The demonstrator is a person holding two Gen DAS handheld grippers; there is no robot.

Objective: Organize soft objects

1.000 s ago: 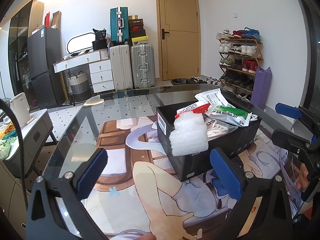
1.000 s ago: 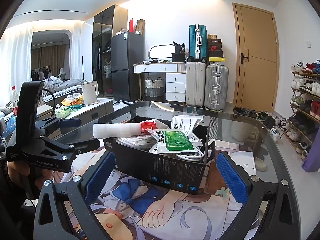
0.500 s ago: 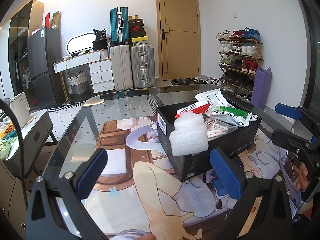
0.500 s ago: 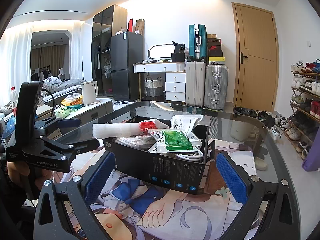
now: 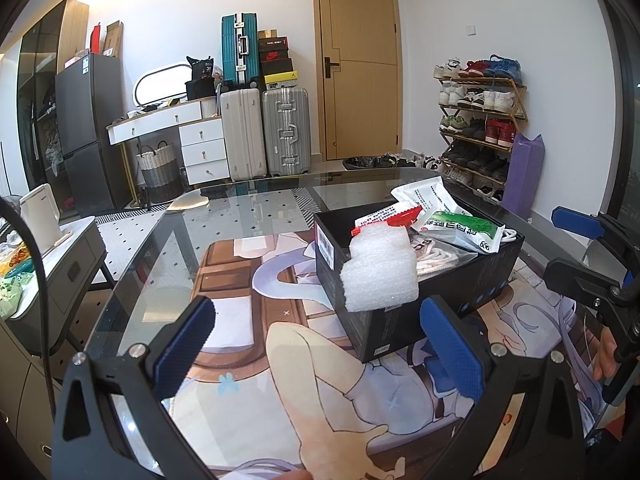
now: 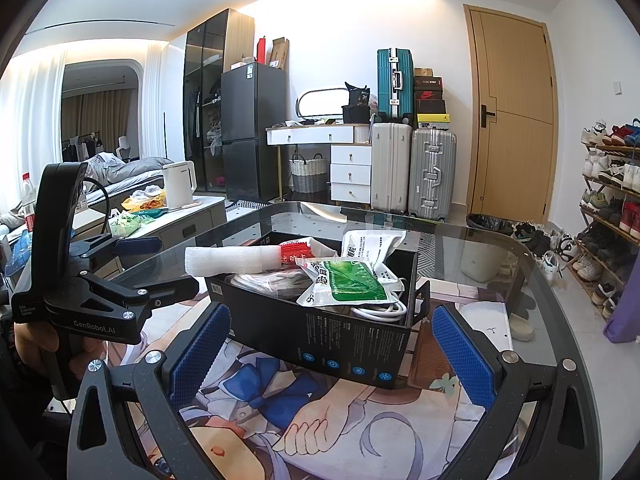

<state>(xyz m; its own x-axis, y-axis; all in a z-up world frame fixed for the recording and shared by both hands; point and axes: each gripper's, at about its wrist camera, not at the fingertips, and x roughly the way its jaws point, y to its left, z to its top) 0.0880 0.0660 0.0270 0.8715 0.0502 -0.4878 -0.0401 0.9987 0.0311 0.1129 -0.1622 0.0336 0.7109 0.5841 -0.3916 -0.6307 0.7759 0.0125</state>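
Observation:
A black box (image 5: 400,304) (image 6: 320,332) stands on the glass table, filled with soft items. A white foam piece (image 5: 380,270) (image 6: 232,260) sticks out over its rim. In it also lie a green-and-white pouch (image 5: 460,228) (image 6: 348,284), a white pouch (image 6: 370,244), a red-edged packet (image 5: 390,218) (image 6: 296,250) and a white cable (image 6: 380,312). My left gripper (image 5: 320,344) hovers open just before the box, nothing between its fingers. My right gripper (image 6: 330,354) is open too, on the box's other side; its blue pads flank the box front without touching.
The table carries a printed cartoon mat (image 5: 256,320) under the glass. Beyond it stand suitcases (image 5: 264,132), a white drawer desk (image 5: 192,140), a fridge (image 5: 84,128), a wooden door (image 5: 360,64) and a shoe rack (image 5: 480,120). A low side table with a kettle (image 5: 40,220) sits left.

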